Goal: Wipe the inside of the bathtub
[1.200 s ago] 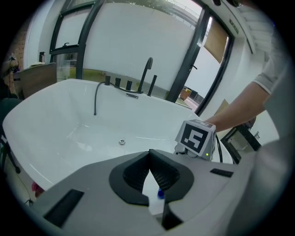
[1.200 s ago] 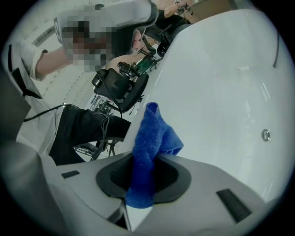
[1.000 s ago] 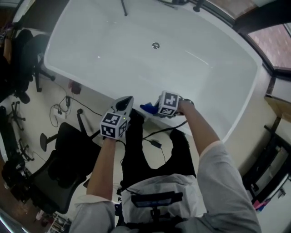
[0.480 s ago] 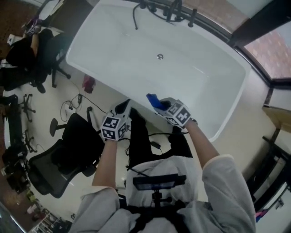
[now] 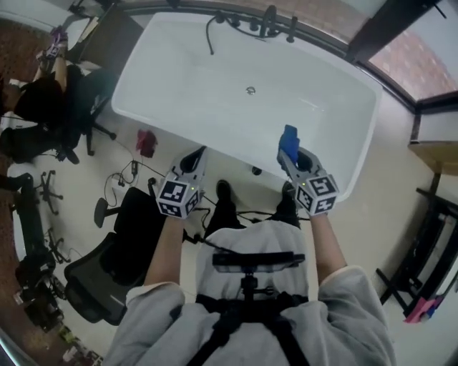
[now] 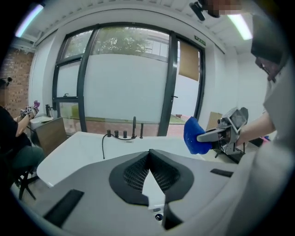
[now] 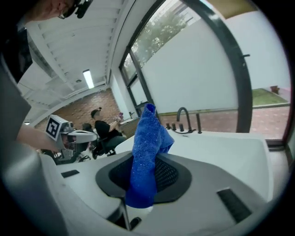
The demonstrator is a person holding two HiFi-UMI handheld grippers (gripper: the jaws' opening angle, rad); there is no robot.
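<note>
1. Bathtub (image 5: 215, 93): white, glossy, smooth shell.
2. Cloth (image 7: 146, 133): blue, fuzzy, nubby textile.
3. Left gripper (image 6: 149, 153): matt grey plastic body, with black grid-textured pads (image 6: 136, 174).
4. Right gripper (image 7: 147, 159): same matt grey plastic, black textured lining.
5. Faucet (image 5: 270, 20): dark metal, looks matt.
6. Chair (image 5: 139, 229): black, matt upholstery.

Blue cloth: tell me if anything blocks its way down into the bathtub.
Nothing visible does. The right gripper, shut on the blue cloth, is at the near rim of the bathtub, whose white inside is bare apart from the drain.
</note>
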